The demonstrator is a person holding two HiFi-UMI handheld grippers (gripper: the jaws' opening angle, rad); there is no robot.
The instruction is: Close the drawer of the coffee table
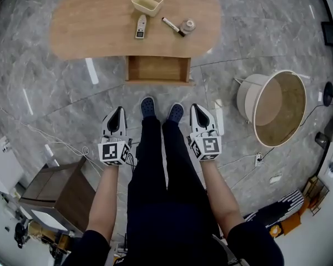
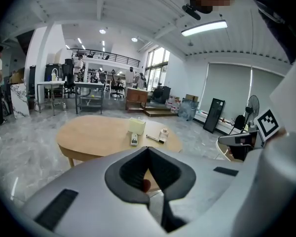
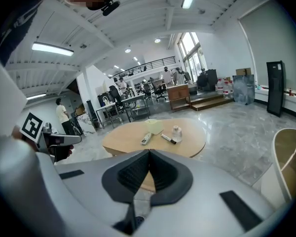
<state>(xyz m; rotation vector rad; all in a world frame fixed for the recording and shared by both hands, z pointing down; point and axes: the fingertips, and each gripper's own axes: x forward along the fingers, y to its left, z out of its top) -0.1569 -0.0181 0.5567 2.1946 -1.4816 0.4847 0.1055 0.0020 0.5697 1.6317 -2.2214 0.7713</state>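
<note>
The oval wooden coffee table (image 1: 100, 26) stands ahead of me, and its drawer (image 1: 158, 70) is pulled out toward my feet and looks empty. My left gripper (image 1: 116, 117) and right gripper (image 1: 198, 115) hang side by side well short of the drawer, both shut on nothing. In the left gripper view the table (image 2: 98, 135) lies beyond the closed tips of the left gripper (image 2: 148, 149). The right gripper view shows the table (image 3: 133, 137) past the meeting tips of the right gripper (image 3: 149, 153).
On the tabletop are a cream tray (image 1: 148, 1), a remote (image 1: 140, 26), a marker (image 1: 172, 26) and a small round container (image 1: 188, 25). A round white tub (image 1: 277, 107) stands right of the drawer. A dark wooden cabinet (image 1: 58, 190) sits at my lower left. Cables trail on the marble floor.
</note>
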